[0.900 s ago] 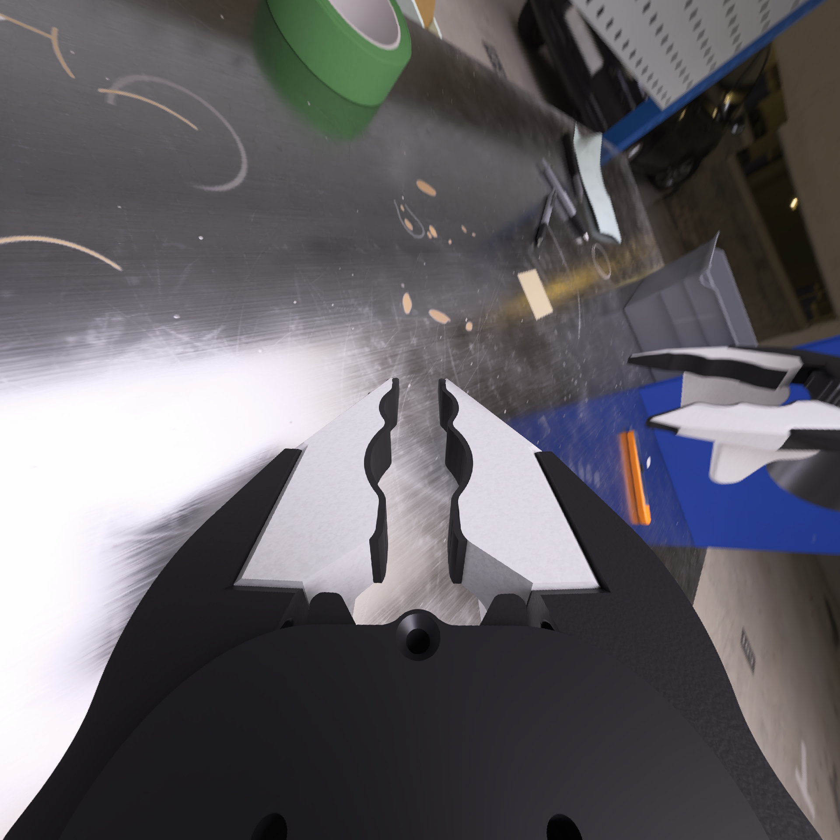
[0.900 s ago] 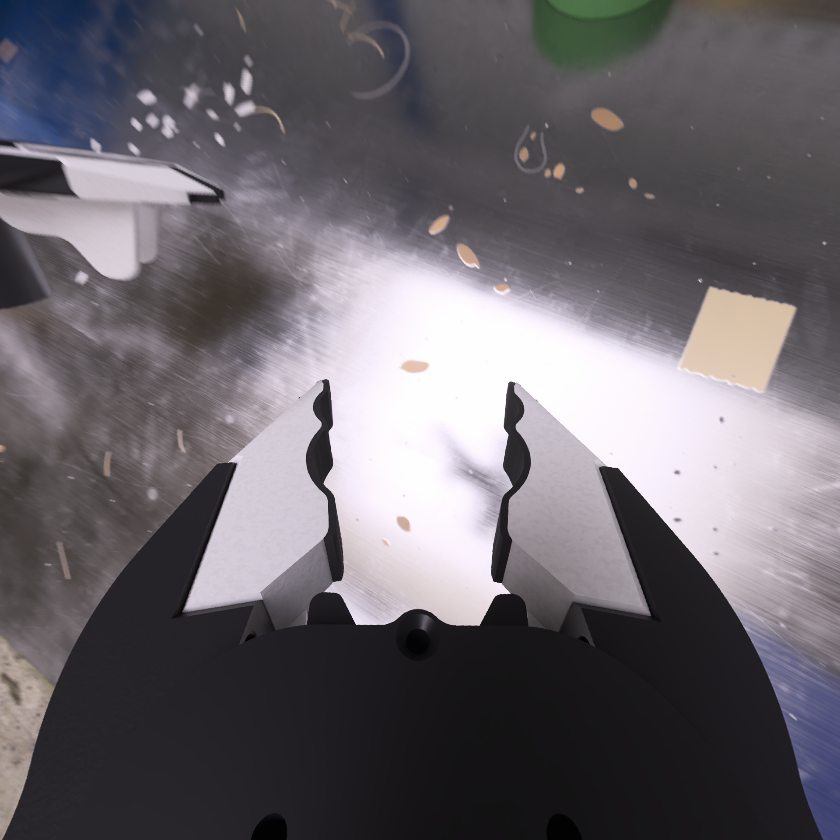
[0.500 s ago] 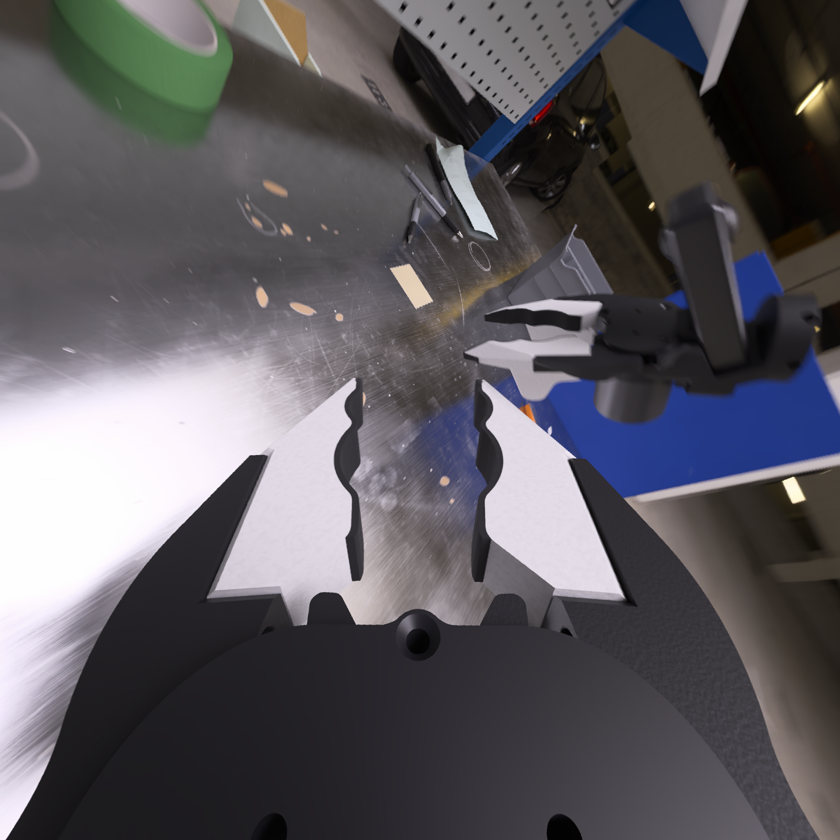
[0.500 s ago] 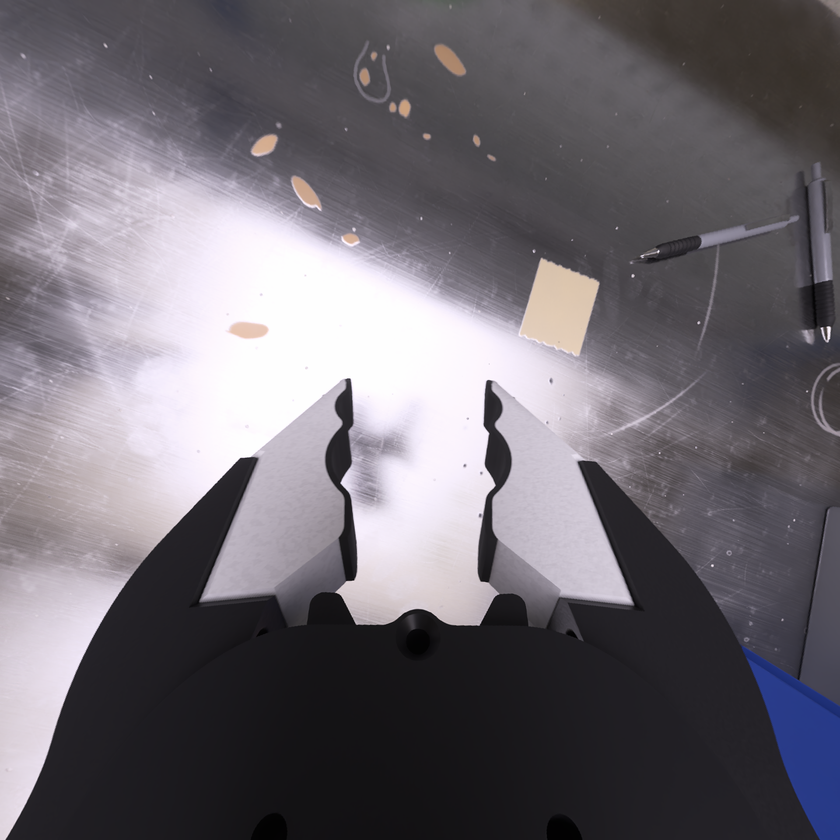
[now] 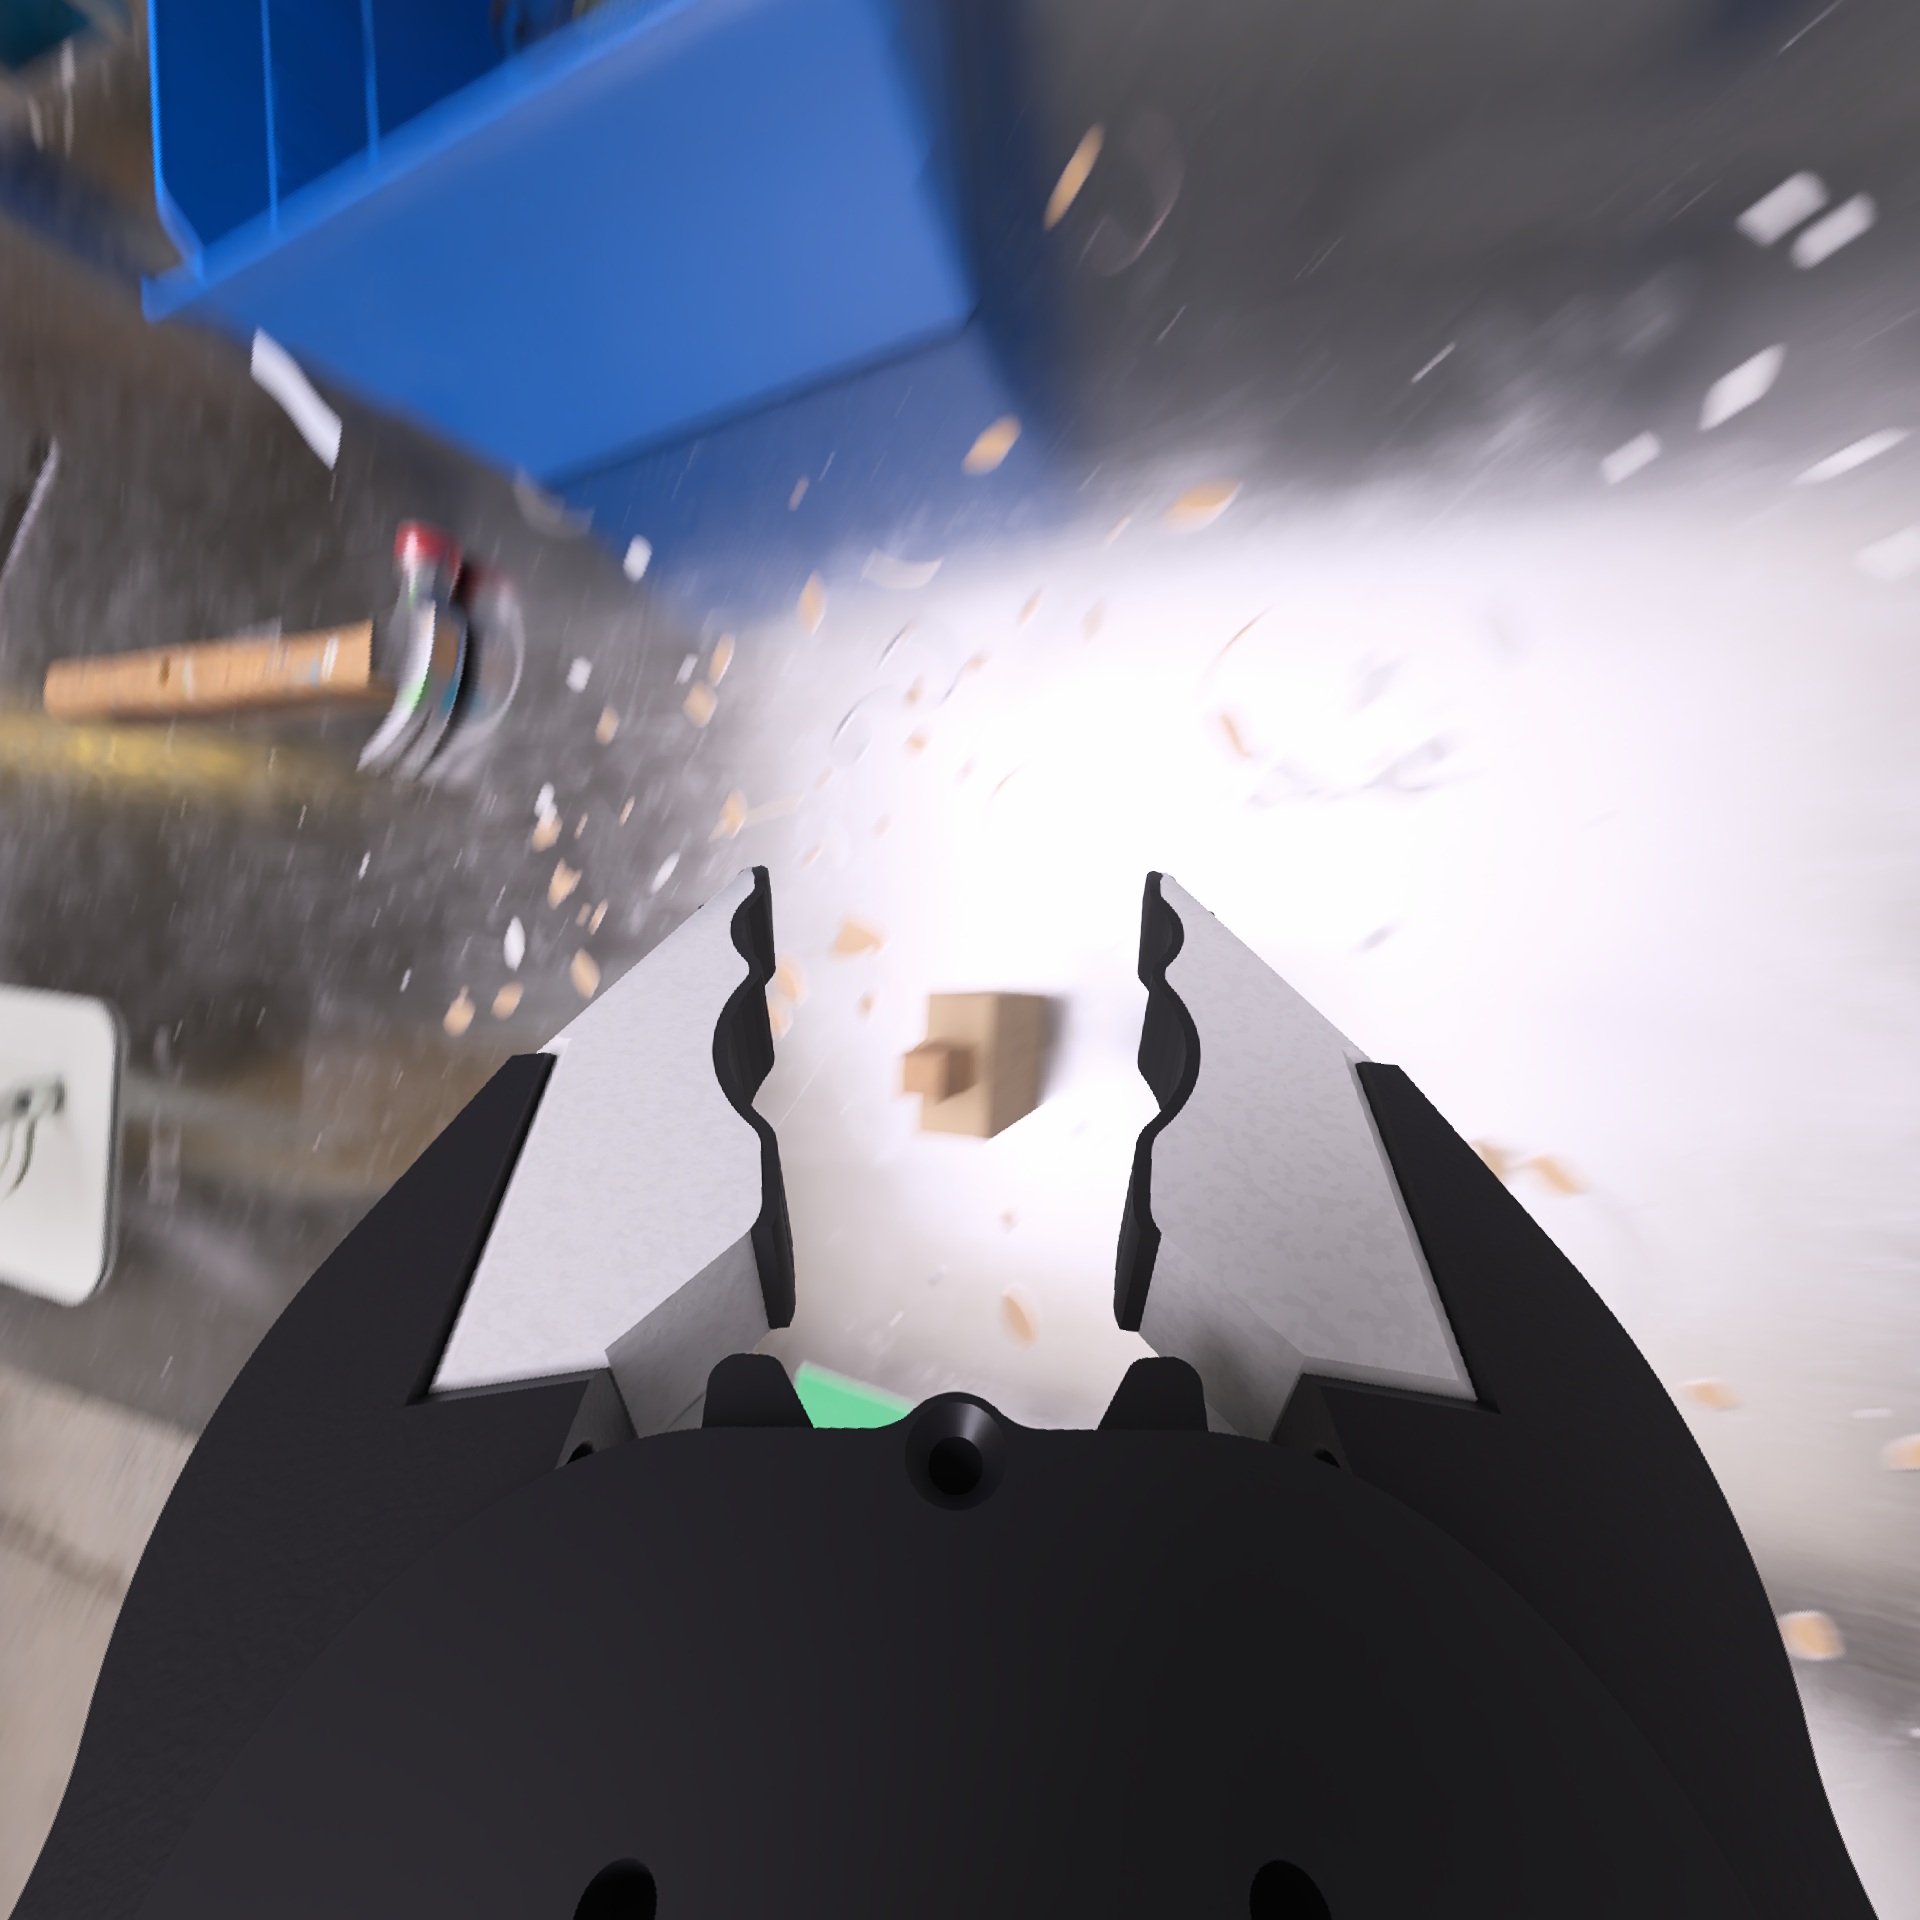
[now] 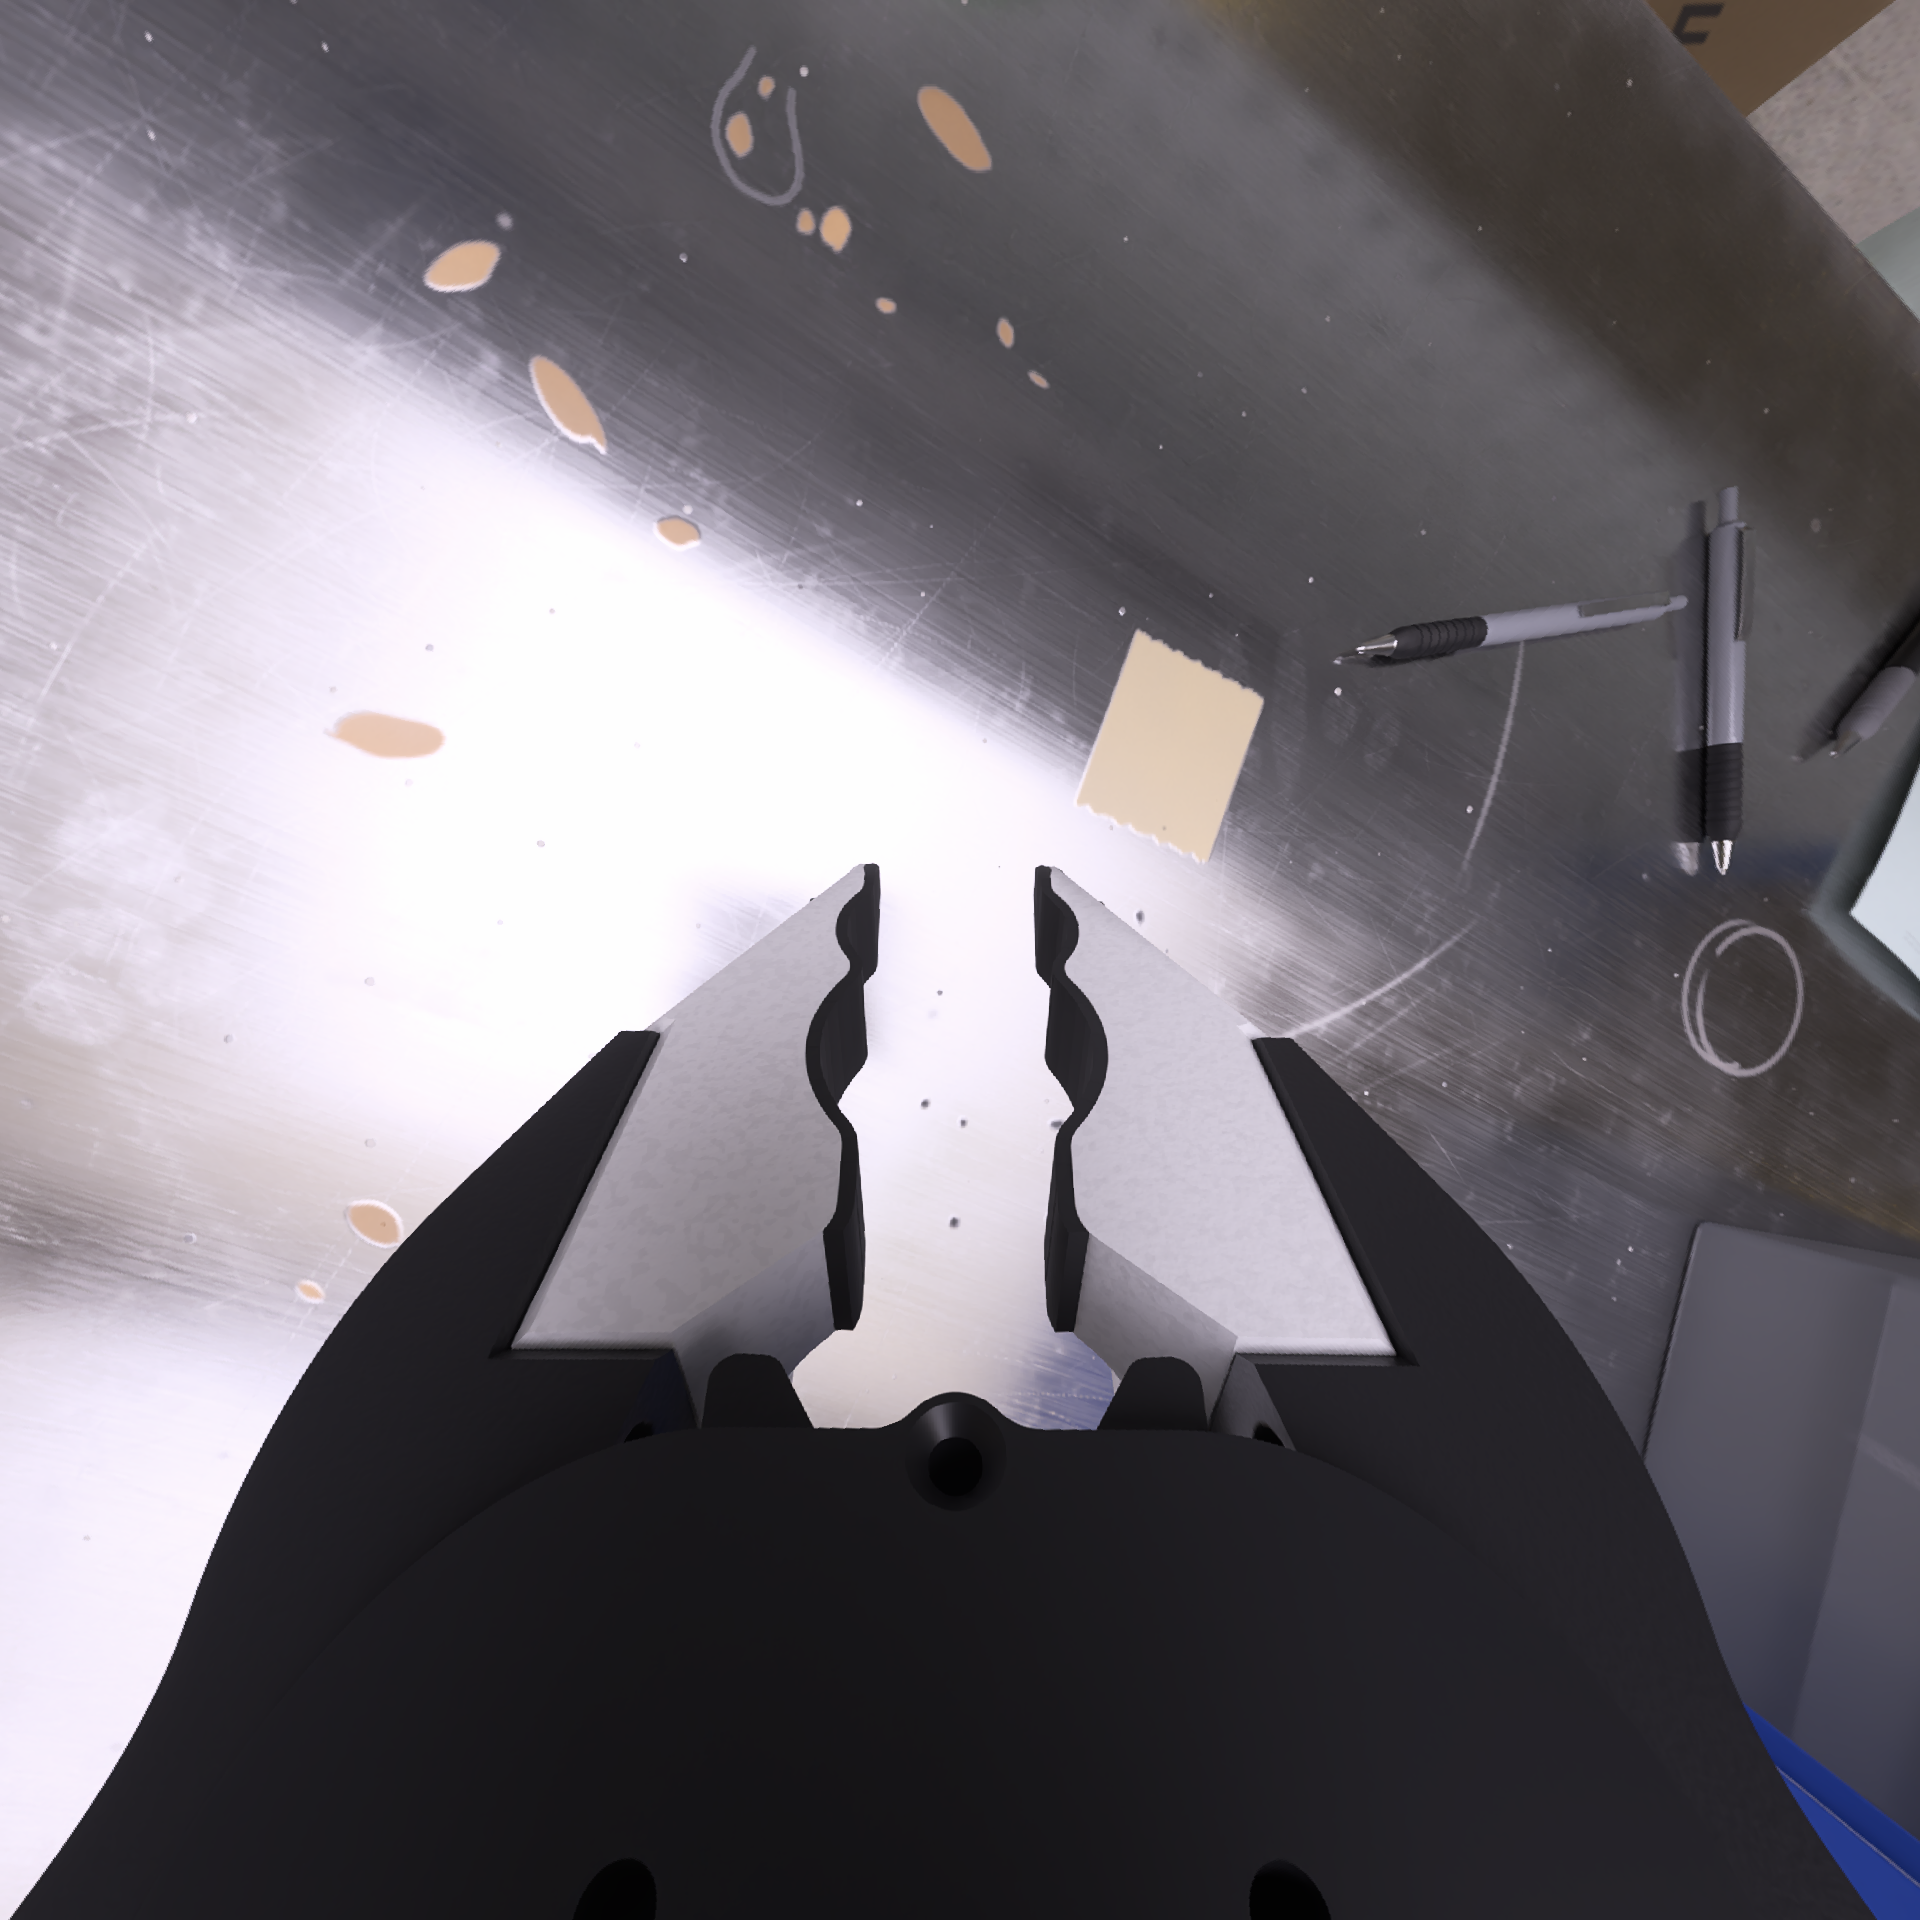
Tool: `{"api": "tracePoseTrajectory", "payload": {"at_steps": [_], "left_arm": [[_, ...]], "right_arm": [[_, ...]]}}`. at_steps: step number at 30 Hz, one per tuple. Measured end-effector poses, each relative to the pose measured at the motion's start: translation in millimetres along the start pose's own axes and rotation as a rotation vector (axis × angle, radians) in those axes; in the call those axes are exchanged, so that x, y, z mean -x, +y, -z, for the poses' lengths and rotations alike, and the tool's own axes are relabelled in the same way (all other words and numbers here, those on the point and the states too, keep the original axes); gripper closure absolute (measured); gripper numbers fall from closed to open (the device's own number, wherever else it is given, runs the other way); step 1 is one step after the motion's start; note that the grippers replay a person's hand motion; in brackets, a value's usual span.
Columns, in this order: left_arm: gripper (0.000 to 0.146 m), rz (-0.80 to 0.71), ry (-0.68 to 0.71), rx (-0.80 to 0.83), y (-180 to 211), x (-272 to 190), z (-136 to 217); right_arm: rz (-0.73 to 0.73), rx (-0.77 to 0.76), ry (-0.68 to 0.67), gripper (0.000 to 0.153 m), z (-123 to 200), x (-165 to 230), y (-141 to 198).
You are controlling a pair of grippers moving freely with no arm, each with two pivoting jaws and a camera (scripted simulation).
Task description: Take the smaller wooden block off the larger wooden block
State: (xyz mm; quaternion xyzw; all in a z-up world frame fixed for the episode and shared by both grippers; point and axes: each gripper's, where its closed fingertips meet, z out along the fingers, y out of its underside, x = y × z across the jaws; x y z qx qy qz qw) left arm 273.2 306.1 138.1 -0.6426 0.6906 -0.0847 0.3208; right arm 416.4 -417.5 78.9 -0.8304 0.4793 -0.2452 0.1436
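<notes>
The left gripper [image 5: 956, 1101] is held wide open and empty, the smaller wooden block [image 5: 928, 1070] stuck on the larger wooden block [image 5: 992, 1060] seen between its fingers; the right gripper [image 6: 957, 1101] is open a little, empty

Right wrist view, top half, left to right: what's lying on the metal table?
Tan chips → cream paper square → pen lying crosswise → two pens side by side pointing down → another pen at the right edge. All lie on the table, beyond the right gripper.
</notes>
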Motion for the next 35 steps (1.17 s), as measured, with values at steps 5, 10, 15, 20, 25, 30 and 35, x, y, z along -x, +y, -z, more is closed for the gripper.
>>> {"api": "tracePoseTrajectory", "payload": {"at_steps": [5,10,15,20,25,30,35], "left_arm": [[0.088,0.094,0.054,0.049,54,28,-23],[0.129,-0.008,0.101,0.107,70,8,-31],[0.134,0.009,0.108,0.131,82,18,-23],[0.134,-0.007,0.135,0.117,99,37,-22],[0.134,0.051,0.158,0.114,110,48,-21],[0.134,0.085,0.125,0.126,113,54,-21],[0.134,0.111,0.125,0.123,117,59,-20]], "right_arm": [[-0.028,-0.007,-0.015,0.129,-6,-8,-6],[-0.035,0.002,-0.009,0.131,-9,-12,-9],[-0.037,-0.001,0.000,0.132,-8,-12,-7],[-0.051,-0.004,-0.004,0.134,-6,-19,-1],[-0.087,-0.010,0.000,0.137,-3,-29,10],[-0.084,-0.019,0.023,0.137,-4,-35,11],[-0.048,-0.018,0.053,0.135,-8,-38,7]]}}
